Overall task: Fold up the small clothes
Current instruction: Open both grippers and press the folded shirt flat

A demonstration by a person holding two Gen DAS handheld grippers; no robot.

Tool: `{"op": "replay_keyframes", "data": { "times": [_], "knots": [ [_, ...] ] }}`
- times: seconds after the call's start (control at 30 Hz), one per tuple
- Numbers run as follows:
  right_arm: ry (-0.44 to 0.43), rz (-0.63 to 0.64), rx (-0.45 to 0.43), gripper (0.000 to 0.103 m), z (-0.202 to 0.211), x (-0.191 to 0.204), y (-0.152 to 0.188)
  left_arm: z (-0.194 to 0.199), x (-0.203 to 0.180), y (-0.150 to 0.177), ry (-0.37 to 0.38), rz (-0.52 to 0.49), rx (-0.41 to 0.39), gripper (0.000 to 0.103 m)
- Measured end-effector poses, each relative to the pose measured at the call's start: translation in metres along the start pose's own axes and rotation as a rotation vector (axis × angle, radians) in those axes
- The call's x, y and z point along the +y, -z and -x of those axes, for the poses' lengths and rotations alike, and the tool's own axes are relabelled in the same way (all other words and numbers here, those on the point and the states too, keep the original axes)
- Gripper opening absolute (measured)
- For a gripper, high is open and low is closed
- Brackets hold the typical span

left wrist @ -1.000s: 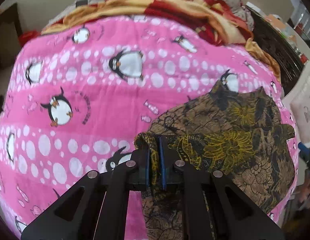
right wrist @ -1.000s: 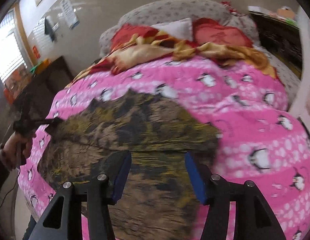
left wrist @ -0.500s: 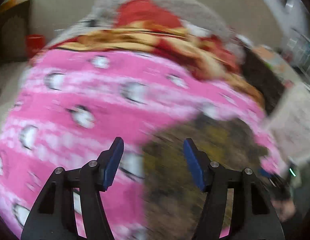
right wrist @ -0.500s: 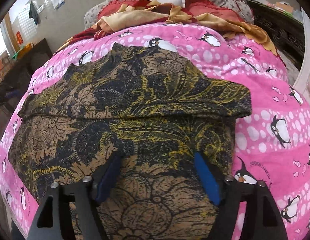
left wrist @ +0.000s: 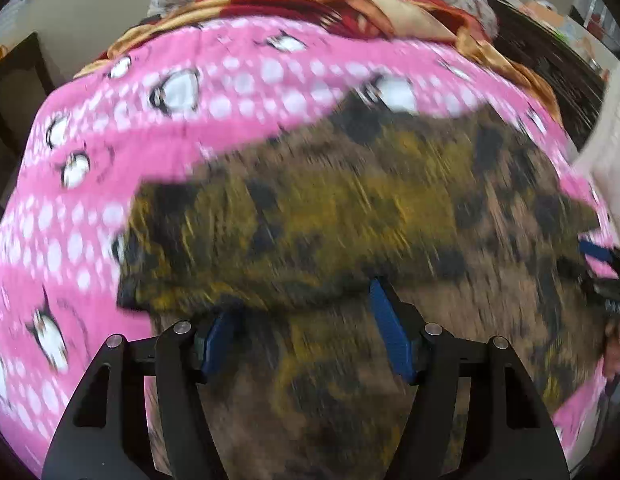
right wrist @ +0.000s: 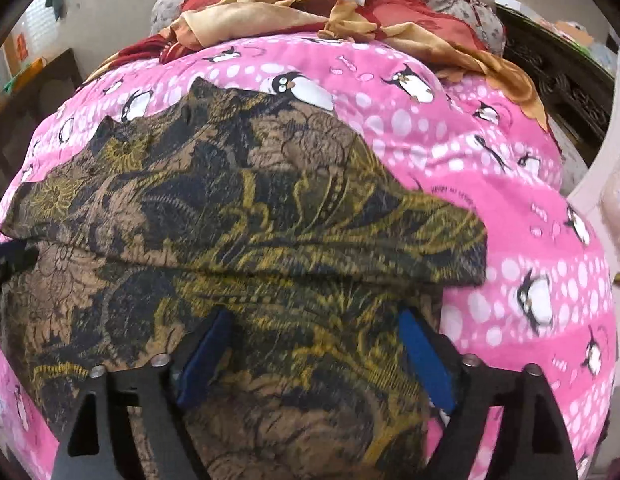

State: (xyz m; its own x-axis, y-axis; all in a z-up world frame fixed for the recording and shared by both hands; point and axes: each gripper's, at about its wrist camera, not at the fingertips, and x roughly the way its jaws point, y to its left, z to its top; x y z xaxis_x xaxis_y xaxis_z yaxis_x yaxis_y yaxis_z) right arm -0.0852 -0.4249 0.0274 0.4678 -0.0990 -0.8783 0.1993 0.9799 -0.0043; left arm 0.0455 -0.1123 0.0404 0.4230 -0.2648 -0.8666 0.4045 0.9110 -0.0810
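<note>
A brown, black and yellow patterned garment (right wrist: 237, 220) lies on the pink penguin blanket (right wrist: 490, 152), its far half folded over toward me with a fold edge across the middle. In the left wrist view the garment (left wrist: 350, 208) is blurred by motion. My left gripper (left wrist: 303, 320) is open and empty, low over the garment's near part just below the fold edge. My right gripper (right wrist: 314, 344) is open and empty, also low over the garment's near part. The right gripper's blue tip (left wrist: 596, 252) shows at the right edge of the left wrist view.
Red and orange bedding (right wrist: 310, 8) and pillows are heaped at the bed's far end. Dark wooden furniture (right wrist: 566, 72) stands at the right. A dark cabinet (right wrist: 33, 96) stands at the left. A white panel (left wrist: 614, 152) borders the bed's right side.
My left gripper has let go of the garment's corner, opened, and moved over the garment's near part. The far half now lies folded toward me. My right gripper has moved closer to the cloth.
</note>
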Motion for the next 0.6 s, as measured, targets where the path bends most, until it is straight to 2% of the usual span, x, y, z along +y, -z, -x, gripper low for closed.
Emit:
{"op": "replay_keyframes", "data": {
  "times": [0.07,0.1,0.2,0.27,0.37,0.5,0.6],
  "knots": [
    [-0.013,-0.01,0.003,0.087,-0.005,-0.007,-0.018,-0.009,0.013,-0.029,0.014,0.026,-0.006,0.065],
    [-0.014,-0.009,-0.01,0.087,-0.007,-0.01,-0.033,-0.012,0.024,-0.049,-0.003,0.049,-0.021,0.065],
    [0.024,-0.05,-0.182,0.087,0.015,-0.028,-0.068,0.002,0.053,-0.08,-0.074,0.129,-0.085,0.065],
    [0.01,-0.12,-0.266,0.087,0.036,-0.043,-0.078,0.017,0.069,-0.089,-0.052,0.19,-0.135,0.065],
    [-0.004,-0.13,-0.349,0.087,0.056,-0.048,-0.074,0.037,0.081,-0.089,-0.026,0.246,-0.218,0.065],
    [0.009,-0.104,-0.355,0.087,0.057,-0.031,-0.065,0.03,0.066,-0.078,0.041,0.259,-0.21,0.065],
    [0.007,-0.091,-0.359,0.084,0.05,-0.005,-0.06,0.008,0.032,-0.07,0.036,0.193,-0.179,0.065]
  ]
}}
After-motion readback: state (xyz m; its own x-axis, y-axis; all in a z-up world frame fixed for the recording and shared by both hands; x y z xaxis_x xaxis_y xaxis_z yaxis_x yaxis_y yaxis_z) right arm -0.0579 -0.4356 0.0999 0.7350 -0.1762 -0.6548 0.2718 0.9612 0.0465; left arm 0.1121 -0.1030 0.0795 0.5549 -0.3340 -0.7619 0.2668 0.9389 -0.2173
